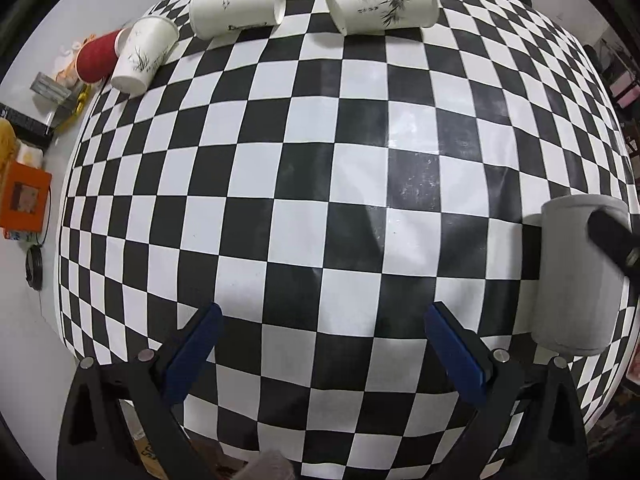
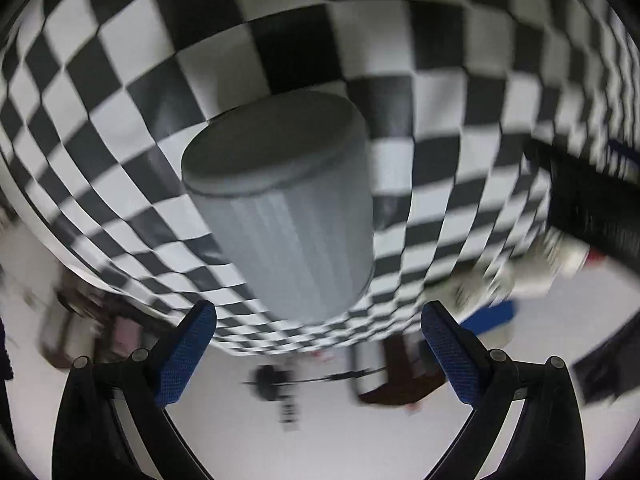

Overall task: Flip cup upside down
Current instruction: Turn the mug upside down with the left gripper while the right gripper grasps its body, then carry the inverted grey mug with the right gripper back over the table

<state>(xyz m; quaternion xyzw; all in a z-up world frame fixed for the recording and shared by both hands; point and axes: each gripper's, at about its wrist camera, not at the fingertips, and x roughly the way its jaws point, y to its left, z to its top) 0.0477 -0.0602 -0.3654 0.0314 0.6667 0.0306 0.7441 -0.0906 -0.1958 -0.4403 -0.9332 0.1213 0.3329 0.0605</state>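
Observation:
A plain grey cup stands upside down on the checkered cloth, closed base up, near the cloth's edge. My right gripper is open, with its blue pads on either side of the cup's lower end and apart from it; the view is blurred. The same cup shows at the right edge of the left wrist view, with a dark finger of the right gripper across it. My left gripper is open and empty over the middle of the cloth.
Three white printed paper cups lie on their sides at the far edge of the cloth, with a red cup behind the left one. Boxes and clutter lie left of the cloth.

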